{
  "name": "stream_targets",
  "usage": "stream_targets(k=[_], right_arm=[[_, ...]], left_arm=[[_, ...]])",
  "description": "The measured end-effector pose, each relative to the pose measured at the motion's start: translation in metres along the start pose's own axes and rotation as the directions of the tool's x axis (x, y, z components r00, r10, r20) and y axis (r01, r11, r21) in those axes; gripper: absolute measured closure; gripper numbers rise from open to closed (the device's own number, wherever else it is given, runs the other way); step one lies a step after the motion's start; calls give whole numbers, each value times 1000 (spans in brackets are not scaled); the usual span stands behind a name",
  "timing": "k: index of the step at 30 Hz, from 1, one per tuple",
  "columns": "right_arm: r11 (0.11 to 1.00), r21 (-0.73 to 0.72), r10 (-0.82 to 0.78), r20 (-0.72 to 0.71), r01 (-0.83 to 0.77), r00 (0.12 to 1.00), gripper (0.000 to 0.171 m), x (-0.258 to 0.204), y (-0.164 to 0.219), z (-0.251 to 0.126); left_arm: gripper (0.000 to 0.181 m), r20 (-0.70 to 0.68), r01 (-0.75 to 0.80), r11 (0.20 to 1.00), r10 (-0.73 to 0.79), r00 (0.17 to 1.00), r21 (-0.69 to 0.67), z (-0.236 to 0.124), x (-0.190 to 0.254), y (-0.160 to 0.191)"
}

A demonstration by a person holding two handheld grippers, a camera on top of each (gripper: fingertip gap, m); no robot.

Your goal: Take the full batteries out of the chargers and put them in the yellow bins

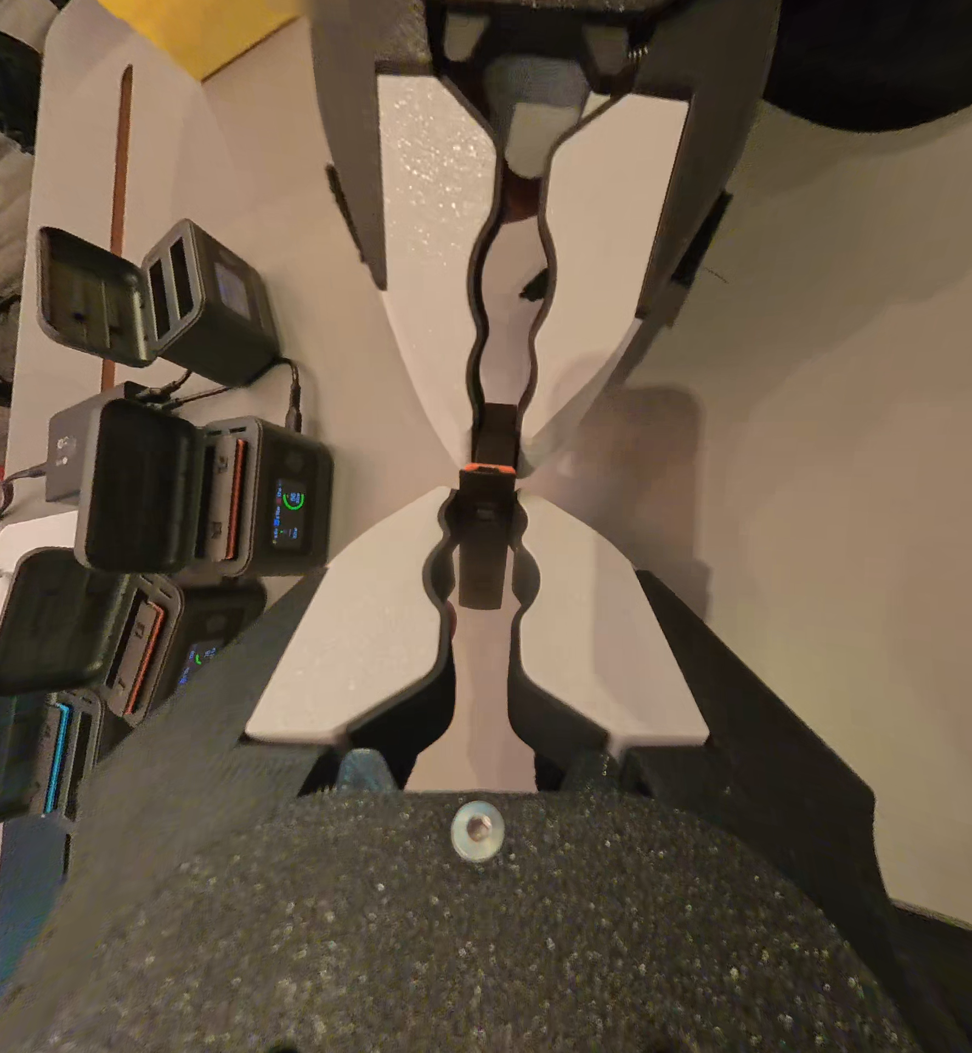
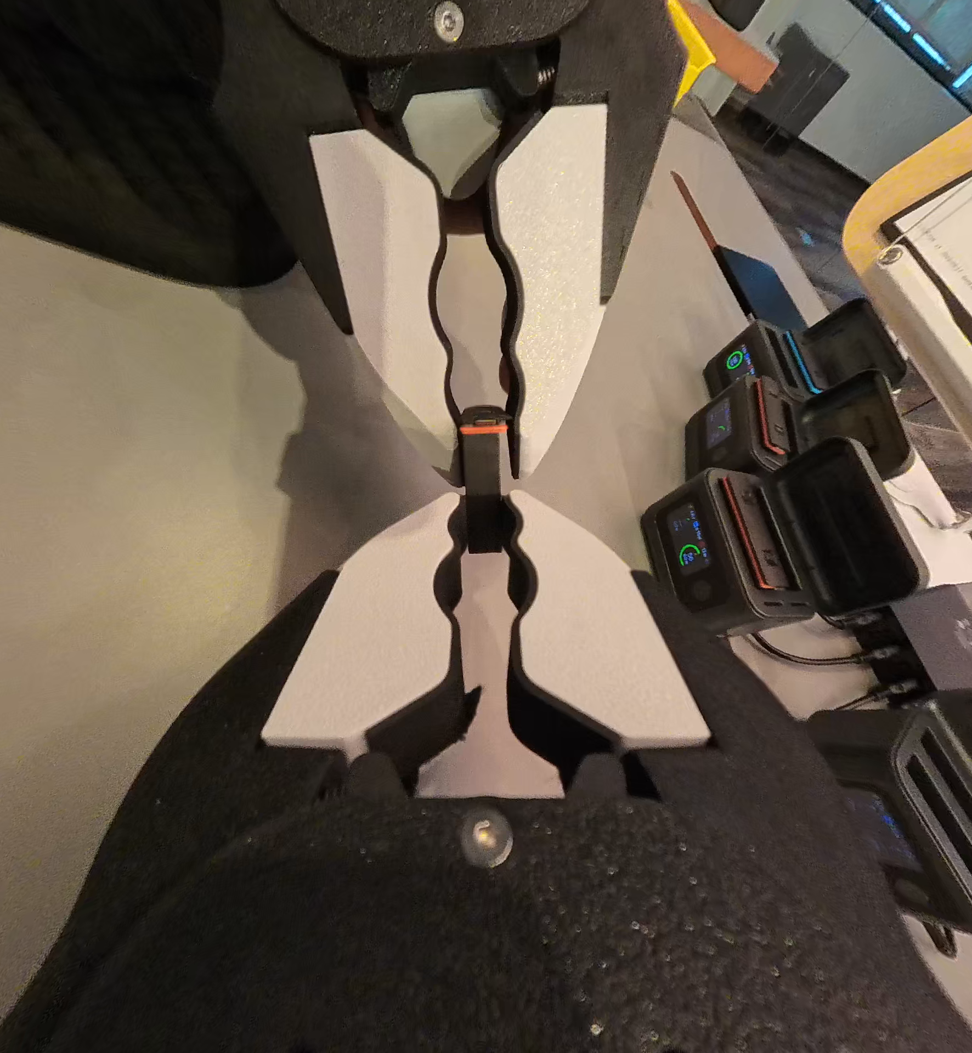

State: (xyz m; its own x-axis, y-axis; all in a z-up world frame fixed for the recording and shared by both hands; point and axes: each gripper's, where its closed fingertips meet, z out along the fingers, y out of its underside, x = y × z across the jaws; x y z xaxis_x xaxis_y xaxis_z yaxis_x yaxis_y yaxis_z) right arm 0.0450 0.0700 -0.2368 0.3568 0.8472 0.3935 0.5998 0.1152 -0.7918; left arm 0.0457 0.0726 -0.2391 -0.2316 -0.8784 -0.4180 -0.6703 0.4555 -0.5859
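Left of the left tool [image 1: 486, 501], open chargers [image 1: 233, 496] sit on the table [image 1: 814, 456]. Both tools meet tip to tip, pinching one battery [image 1: 481, 547] between them; the right tool [image 2: 486, 513] grips its lower end.

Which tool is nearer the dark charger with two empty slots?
Right. The dark empty-slotted charger sits beside the right tool; the left tool is farther along the row, by the blue-edged charger.
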Motion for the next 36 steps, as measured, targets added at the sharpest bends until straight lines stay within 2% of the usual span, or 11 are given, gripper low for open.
stream_targets(k=[4,9,17,23,27,31,36], right_arm=[[988,113,98,22,-100,995,161,5,-13,-5],[918,283,252,124,-278,960,161,12,-33,-19],[913,303,239,146,-273,960,161,9,-36,-21],[914,298,241,143,-274,960,160,9,-35,-20],[912,293,269,108,-289,957,159,16,-32,-20],[900,294,319,55,-321,946,155,31,-26,-24],[899,288,341,8,-329,940,155,41,-21,-25]], left_arm=[[162,1,58,991,-59,998,119,-12,-7,-10],[161,-44,176,940,-170,984,292,-33,-17,-25],[165,-116,232,910,-204,972,343,-42,-15,-31],[165,-115,213,925,-186,976,313,-42,-15,-29],[166,-88,129,956,-109,990,263,-48,-22,-26],[166,-16,57,980,-54,998,191,-64,-57,-14],[166,102,16,999,-21,995,49,-83,-121,13]])
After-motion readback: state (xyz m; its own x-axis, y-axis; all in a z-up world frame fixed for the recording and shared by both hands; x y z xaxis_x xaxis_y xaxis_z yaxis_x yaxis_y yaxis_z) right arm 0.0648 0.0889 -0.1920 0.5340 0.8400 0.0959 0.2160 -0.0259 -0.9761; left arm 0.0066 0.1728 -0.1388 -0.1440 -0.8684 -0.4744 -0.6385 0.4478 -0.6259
